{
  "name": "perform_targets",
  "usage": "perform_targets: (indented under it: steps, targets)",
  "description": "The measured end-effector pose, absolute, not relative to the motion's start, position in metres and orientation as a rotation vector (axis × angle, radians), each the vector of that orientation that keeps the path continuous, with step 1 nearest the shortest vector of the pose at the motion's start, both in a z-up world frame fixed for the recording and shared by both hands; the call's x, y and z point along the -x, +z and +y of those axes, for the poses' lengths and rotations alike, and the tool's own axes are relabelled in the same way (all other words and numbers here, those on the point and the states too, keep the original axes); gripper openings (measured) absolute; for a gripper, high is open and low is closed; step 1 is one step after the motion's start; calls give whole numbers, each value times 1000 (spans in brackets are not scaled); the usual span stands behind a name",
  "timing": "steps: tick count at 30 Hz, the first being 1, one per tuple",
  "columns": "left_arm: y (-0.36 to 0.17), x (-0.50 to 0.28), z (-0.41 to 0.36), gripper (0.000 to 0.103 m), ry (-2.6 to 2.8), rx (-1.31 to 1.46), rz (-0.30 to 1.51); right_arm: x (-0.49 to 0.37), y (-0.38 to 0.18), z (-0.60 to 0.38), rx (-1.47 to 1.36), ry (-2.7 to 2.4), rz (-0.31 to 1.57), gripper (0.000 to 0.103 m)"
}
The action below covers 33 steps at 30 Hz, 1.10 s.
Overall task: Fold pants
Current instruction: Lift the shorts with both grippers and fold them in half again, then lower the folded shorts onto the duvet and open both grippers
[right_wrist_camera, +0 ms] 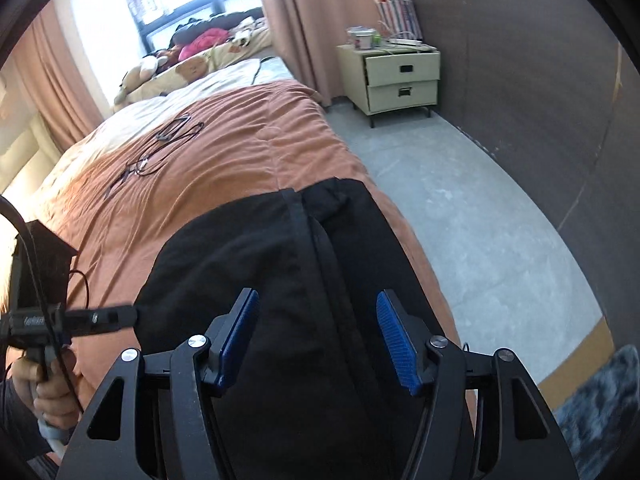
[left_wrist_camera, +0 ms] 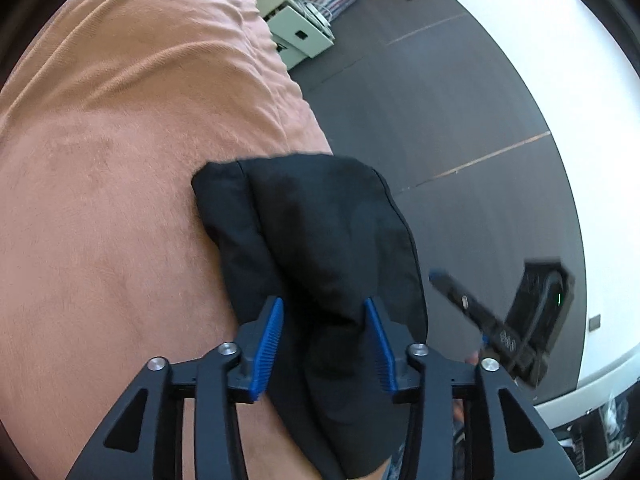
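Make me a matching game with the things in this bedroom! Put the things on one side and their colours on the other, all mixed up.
Things:
1. pants
2. bed cover
3. gripper pads
4. nightstand

Colours:
A. blue
B. pale cream
C. black
D. rusty orange

Right pairs:
1-C: the pants lying folded on the bed are black.
2-D: the bed cover under them is rusty orange.
3-A: the ridged gripper pads are blue.
4-B: the nightstand with two drawers is pale cream.
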<state>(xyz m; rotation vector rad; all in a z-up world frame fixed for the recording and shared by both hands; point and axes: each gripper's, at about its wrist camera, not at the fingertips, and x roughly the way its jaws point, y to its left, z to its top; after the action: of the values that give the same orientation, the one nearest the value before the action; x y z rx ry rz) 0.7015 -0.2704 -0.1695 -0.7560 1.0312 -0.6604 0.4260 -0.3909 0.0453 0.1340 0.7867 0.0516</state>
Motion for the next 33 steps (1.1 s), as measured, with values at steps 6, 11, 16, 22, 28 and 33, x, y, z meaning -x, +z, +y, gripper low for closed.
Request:
perform_targets:
  steps: [6, 11, 16, 22, 28, 33]
  targets:
    - [-175, -734, -269, 53, -635, 786, 1027, -390, 41, -395, -191, 61, 731, 60]
    - [-186, -756, -282, 52, -624, 805, 1082, -353, 38, -391, -222, 120, 701, 58]
    - [-169, -753, -278, 16, -604, 727, 980, -337, 18, -390, -238, 133, 736, 47]
    - [-169, -750, -278, 23, -533, 670, 1036, -322, -22, -410, -268, 44, 829, 42]
    - [-165, -730, -268, 36, -526, 629, 1048, -298, -38, -434, -312, -19, 855, 41]
    - [-149, -708, -261, 37, -528, 560, 1036, -280, -18, -444, -299, -54, 857, 41]
